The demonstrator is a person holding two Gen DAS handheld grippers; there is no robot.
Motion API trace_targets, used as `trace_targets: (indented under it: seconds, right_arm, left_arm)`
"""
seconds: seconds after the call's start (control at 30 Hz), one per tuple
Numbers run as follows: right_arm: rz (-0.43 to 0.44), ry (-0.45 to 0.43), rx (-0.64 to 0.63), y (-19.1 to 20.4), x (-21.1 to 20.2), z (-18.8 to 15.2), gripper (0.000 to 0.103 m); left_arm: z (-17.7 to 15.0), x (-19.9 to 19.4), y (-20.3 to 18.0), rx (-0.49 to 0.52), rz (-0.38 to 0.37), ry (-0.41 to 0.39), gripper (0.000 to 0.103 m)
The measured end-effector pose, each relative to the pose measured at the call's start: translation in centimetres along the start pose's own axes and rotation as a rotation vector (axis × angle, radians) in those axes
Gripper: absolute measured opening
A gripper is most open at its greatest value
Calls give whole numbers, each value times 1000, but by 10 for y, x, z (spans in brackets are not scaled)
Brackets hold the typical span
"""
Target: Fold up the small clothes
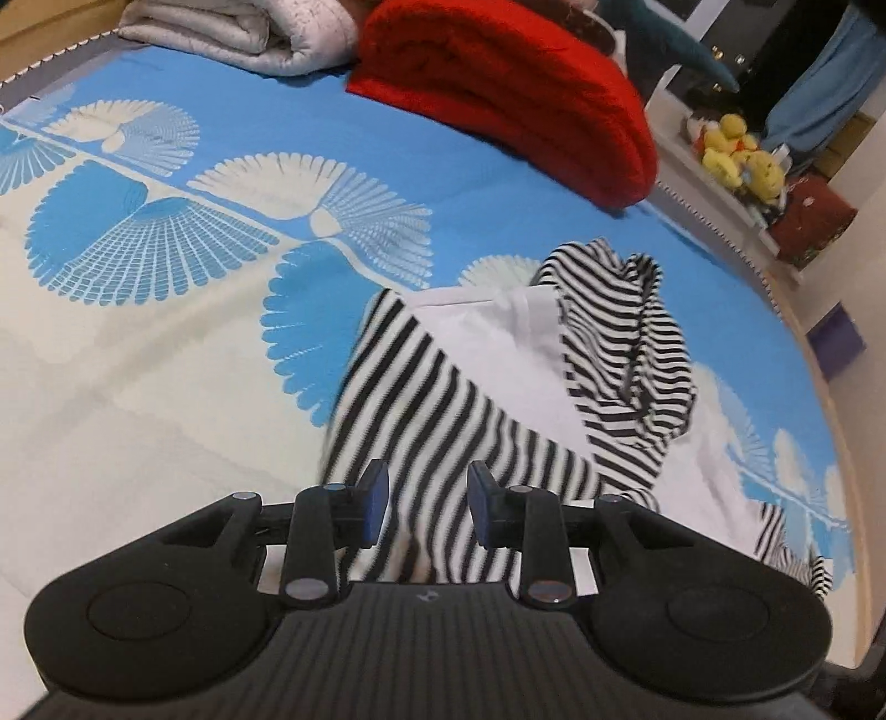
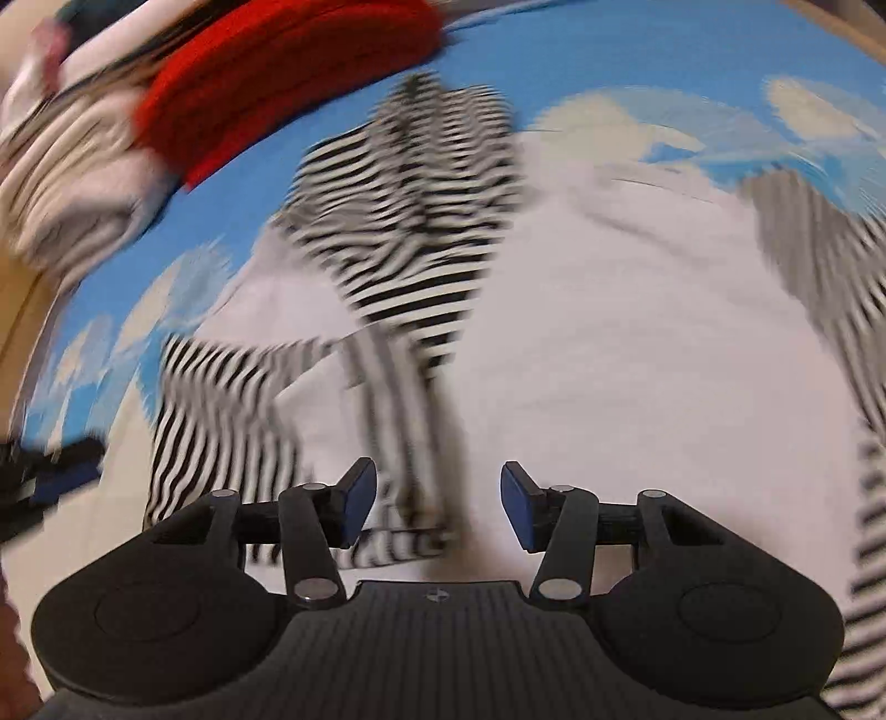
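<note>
Striped garment (image 1: pixel 443 399) on blue-and-cream bedspread (image 1: pixel 138 310); red blanket (image 1: pixel 509 99) beyond.

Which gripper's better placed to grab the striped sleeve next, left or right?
Left, probably. The left gripper hangs open right over a striped sleeve, in a fairly sharp view. The right gripper, also open, sits mostly over the white body, and its view is blurred.

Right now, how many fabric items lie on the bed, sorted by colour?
Striped black-and-white with white body: 1, the shirt
Red: 1, the folded blanket
Pale grey: 1, the folded quilt
Total: 3, not counting the bedsheet
</note>
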State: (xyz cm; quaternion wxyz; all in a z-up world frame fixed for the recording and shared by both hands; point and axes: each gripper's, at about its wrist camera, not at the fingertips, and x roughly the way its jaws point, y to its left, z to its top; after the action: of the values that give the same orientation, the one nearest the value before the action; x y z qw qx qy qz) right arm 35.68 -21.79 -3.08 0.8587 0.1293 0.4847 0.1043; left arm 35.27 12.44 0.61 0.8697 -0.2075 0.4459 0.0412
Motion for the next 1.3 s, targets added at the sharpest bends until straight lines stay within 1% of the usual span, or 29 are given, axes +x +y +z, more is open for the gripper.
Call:
trace_targets:
  seconds: [0.03, 0.13, 0.2, 0.27, 0.3, 0.33, 0.37, 0.43, 0.47, 0.5, 0.53, 0.57, 0.6, 0.63, 0.67, 0.73, 0.77, 0.8, 0.83, 0.87, 0.9, 1.0, 1.03, 1.1, 1.13, 1.17, 1.2, 1.23, 1.3]
  right_arm:
    - [-3, -11, -57, 10, 2, 0, 53]
    - [5, -44, -287, 45, 9, -7, 54]
    - [17, -33, -397, 59, 17, -12, 55]
    - [1, 13, -510, 66, 32, -19, 59]
    - [-13, 37, -553, 69, 39, -22, 64]
    - [-31, 53, -604, 71, 45, -26, 65]
    - [-52, 49, -644, 72, 49, -28, 65]
    - [-88, 48, -652, 69, 53, -28, 64]
    - [-91, 49, -633, 64, 54, -25, 63]
    - [-88, 47, -609, 60, 53, -22, 56]
    - [-88, 39, -584, 55, 51, -20, 43]
    - [-91, 27, -553, 49, 47, -15, 27]
    - [-83, 11, -511, 43, 42, -11, 21]
    - [-70, -13, -450, 37, 37, -7, 11]
    - [-47, -54, -342, 26, 26, 2, 9]
    - [-16, -170, -118, 2, -1, 13, 9]
    - [-28, -253, 2, -14, -17, 15, 8]
    - [-63, -315, 93, -27, -29, 15, 8]
    - [-99, -347, 167, -40, -37, 14, 8]
    - [-134, -355, 252, -57, -42, 13, 8]
    - [-153, -345, 309, -70, -43, 11, 8]
    - [-203, -267, 502, -113, -38, 3, 8]
    - [-199, -241, 541, -122, -34, 1, 11]
    - [-124, -181, 611, -134, -25, -3, 12]
    - [-95, -157, 633, -137, -21, -3, 17]
    - [-72, -130, 638, -138, -16, -2, 34]
    - [-66, -110, 636, -138, -11, -1, 42]
    - [-68, -101, 640, -138, -7, 0, 48]
    - [-59, -71, 642, -137, 3, -2, 47]
  left_arm:
    - [3, 3, 3, -8, 4, 9, 33]
    - [8, 7, 14, -41, 9, 26, 33]
    - [12, 10, 18, -54, 8, 36, 33]
    - [15, 13, 20, -65, 5, 44, 33]
    - [17, 14, 21, -69, 0, 48, 33]
    - [18, 15, 22, -74, -7, 51, 33]
    - [19, 15, 21, -78, -12, 53, 33]
    - [21, 17, 19, -76, -17, 55, 33]
    - [21, 18, 18, -72, -18, 57, 33]
    - [21, 19, 17, -69, -19, 58, 33]
    - [21, 20, 16, -66, -22, 60, 33]
    - [21, 20, 14, -63, -25, 62, 33]
    - [21, 21, 13, -58, -26, 63, 33]
    - [20, 21, 12, -51, -26, 65, 33]
    - [19, 22, 10, -45, -24, 67, 33]
    - [17, 22, 8, -32, -23, 69, 33]
    - [16, 23, 6, -26, -21, 69, 33]
    - [14, 23, 5, -19, -18, 71, 33]
    - [13, 25, 3, -10, -15, 74, 33]
    - [12, 26, 1, -3, -10, 79, 33]
    - [10, 27, 0, 4, -5, 85, 33]
    - [6, 32, -4, 32, 11, 107, 33]
    - [5, 33, -6, 41, 18, 112, 33]
    - [3, 35, -6, 47, 29, 116, 33]
    - [3, 37, -5, 46, 33, 117, 33]
    - [3, 37, -4, 43, 35, 119, 33]
    - [3, 37, -3, 40, 37, 120, 33]
    - [4, 38, -3, 37, 39, 120, 33]
    - [5, 39, -1, 32, 37, 119, 33]
